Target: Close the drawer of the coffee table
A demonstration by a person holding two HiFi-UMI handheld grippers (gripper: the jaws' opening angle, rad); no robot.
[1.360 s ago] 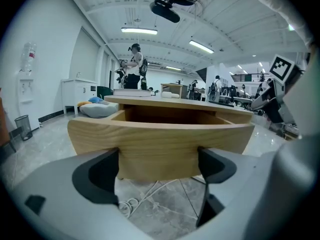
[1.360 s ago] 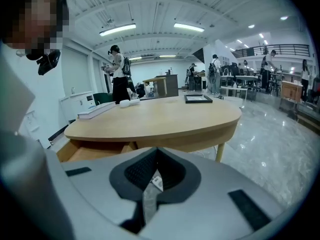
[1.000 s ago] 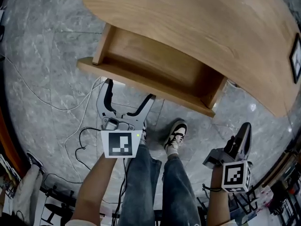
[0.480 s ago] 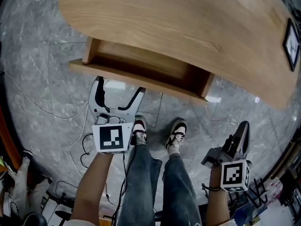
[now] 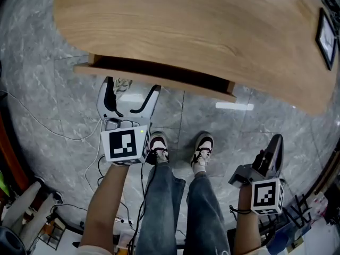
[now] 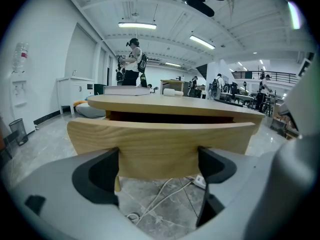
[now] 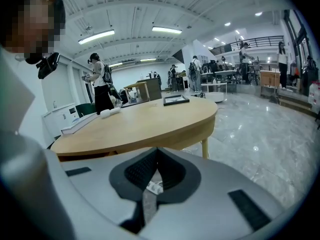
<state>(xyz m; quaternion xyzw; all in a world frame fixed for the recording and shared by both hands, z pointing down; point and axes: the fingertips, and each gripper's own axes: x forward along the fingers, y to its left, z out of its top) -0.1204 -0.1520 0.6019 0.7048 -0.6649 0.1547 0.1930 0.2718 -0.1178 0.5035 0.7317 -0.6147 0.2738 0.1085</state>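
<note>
Pale wood makes up the oval coffee table [image 5: 212, 36], which fills the upper part of the head view above a grey marble floor [image 5: 223, 126]. The drawer [image 5: 154, 77] sits at the table's near edge, almost pushed in: its front panel stands out only a little from under the tabletop, with a thin dark gap showing above it. The left gripper [image 5: 132, 86] is at that near edge, towards the table's left end, with its jaws spread wide and nothing clamped between them. In the left gripper view the drawer front [image 6: 165, 144] spans the gap between the two dark fingertips [image 6: 102, 174], which appear to rest against the panel, though actual contact cannot be told for certain. The right gripper [image 5: 276, 142] hangs well apart from the table, off its near right side, and touches nothing. In the right gripper view its jaws [image 7: 152, 159] are pressed fully together and empty, with the tabletop [image 7: 145, 124] beyond them. A dark picture frame [image 5: 325, 31] lies on the table's far right end. The person's two shoes [image 5: 158, 147] stand on the floor just in front of the table, between the two grippers. White cables [image 5: 32, 124] trail over the floor to the left of the table, and some run beneath the drawer in the left gripper view.
</note>
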